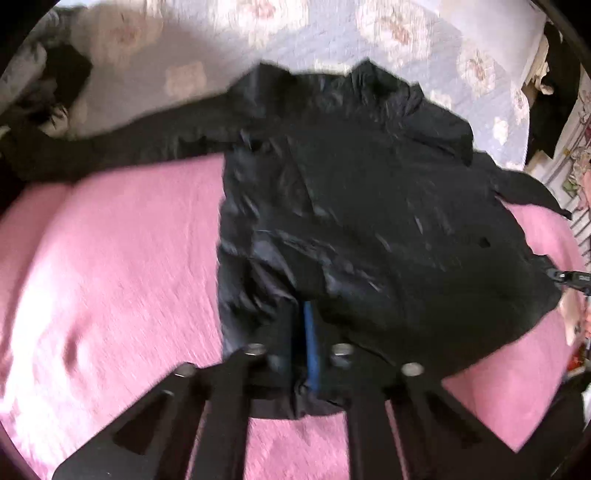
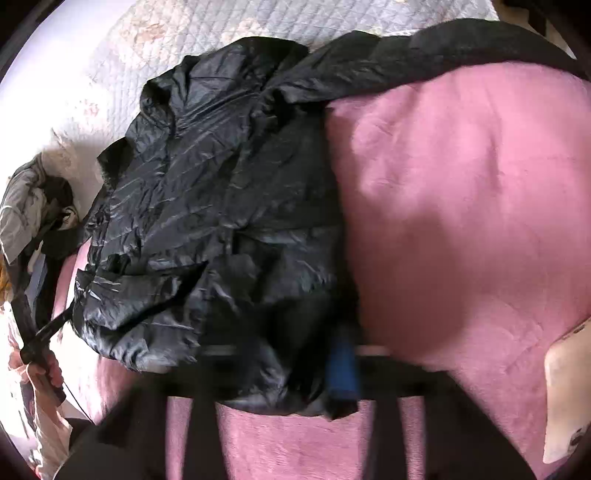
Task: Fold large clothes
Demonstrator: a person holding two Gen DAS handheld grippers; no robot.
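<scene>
I have my left gripper (image 1: pixel 308 354) and right gripper (image 2: pixel 341 369) each clamped on the hem of the shiny black puffer jacket (image 1: pixel 351 206) spread on the pink blanket (image 1: pixel 110 258). Slick fabric could slip free mid-fold.

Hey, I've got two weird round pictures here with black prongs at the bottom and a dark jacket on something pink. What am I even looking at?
There is no robot here. A person holds a two-finger clamp tool in each hand, and each tool carries a wide-angle camera looking along its fingers, hence the round, bent pictures. One picture comes from the left gripper, the other from the right gripper; the black prongs are their own frames. A shiny black jacket lies spread on a pink blanket, with a pale flowered quilt beyond it. Both grippers look closed on the jacket's near hem, though the pictures are blurred there.
</scene>
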